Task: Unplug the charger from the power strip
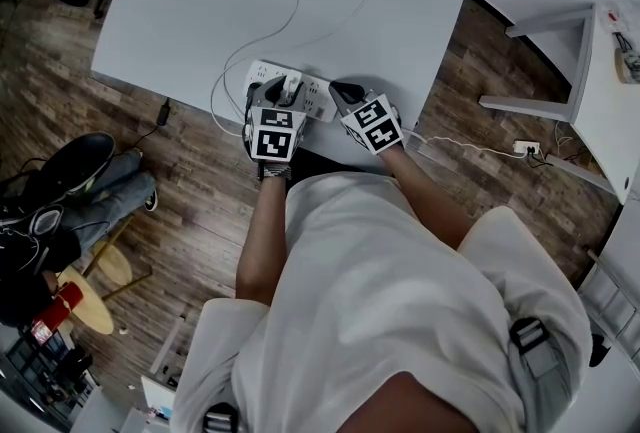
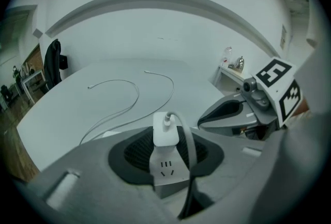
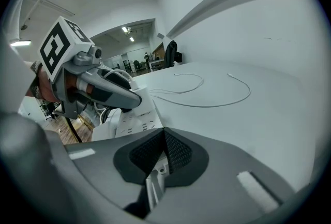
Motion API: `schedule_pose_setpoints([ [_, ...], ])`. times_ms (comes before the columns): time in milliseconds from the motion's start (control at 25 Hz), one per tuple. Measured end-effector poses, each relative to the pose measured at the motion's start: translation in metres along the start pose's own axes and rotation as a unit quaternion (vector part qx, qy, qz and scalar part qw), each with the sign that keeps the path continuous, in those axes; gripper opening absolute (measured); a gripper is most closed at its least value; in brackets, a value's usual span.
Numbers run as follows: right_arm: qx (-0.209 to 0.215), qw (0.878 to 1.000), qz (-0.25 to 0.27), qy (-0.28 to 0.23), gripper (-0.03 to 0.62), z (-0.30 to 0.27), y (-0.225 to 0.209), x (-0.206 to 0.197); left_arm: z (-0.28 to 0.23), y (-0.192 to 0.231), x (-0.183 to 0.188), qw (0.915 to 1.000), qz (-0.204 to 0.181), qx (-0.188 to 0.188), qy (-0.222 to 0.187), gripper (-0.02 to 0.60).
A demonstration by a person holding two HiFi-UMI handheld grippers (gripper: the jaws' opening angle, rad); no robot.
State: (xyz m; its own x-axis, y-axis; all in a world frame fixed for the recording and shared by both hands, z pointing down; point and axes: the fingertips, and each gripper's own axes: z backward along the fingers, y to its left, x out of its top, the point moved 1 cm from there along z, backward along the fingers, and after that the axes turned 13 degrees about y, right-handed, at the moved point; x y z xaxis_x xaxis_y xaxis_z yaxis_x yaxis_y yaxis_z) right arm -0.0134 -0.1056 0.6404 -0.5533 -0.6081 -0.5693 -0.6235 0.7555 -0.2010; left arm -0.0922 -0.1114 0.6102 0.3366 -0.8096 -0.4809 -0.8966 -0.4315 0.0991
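So the charger (image 2: 165,132) was sitting in the power strip (image 2: 166,170), standing straight up off the strip's top face. That put its long axis vertical, prongs end down in the socket. Its cable (image 2: 135,94) came out of the top end, and a length of it trailed off in loose loops toward the top of the frame. In the head view the strip (image 1: 318,101) lay near the bottom edge of the white table (image 1: 400,1), around the middle of the frame. Its long axis ran left to right and dipped a bit toward the right, and the charger (image 1: 290,83) was in the left half. Our left gripper (image 1: 288,99) came at it from below in the frame, angled downward. Its own view showed the jaws partly spread with the charger between them, mesh pads snug against its two sides, so we'd call that a pinch on the charger. Our right gripper (image 1: 345,93) was just to the right, at the strip's right end. Its jaws were pressed together, the pads (image 3: 178,150) meeting in a line with nothing caught between them. We couldn't tell if its tip was actually pushing down on the strip.
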Motion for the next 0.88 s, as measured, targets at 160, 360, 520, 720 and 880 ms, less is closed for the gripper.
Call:
schedule_pose_setpoints([
  [160,0.001,1.0,0.0,-0.001,0.002,-0.0009,-0.001,0.0006,-0.0003,-0.0002,0.0011,0.9998,-0.014,0.01,-0.001,0.14],
  [360,0.001,1.0,-0.001,0.0,0.002,-0.0003,-0.0021,0.0021,-0.0005,0.0017,0.0014,1.0,0.005,-0.003,-0.004,0.14],
  [520,0.0,1.0,0.0,-0.001,0.002,-0.0008,-0.001,0.0015,0.0013,0.0024,0.0021,0.9995,0.025,-0.015,-0.01,0.14],
  [720,0.001,1.0,0.0,-0.001,0.002,-0.0002,-0.0022,0.0002,0.0009,0.003,0.0035,0.9984,0.045,-0.032,-0.014,0.14],
  [880,0.001,1.0,0.002,0.0,0.002,-0.0007,-0.0022,0.0024,0.0,0.0007,0.0041,0.9998,-0.02,0.003,0.006,0.14],
])
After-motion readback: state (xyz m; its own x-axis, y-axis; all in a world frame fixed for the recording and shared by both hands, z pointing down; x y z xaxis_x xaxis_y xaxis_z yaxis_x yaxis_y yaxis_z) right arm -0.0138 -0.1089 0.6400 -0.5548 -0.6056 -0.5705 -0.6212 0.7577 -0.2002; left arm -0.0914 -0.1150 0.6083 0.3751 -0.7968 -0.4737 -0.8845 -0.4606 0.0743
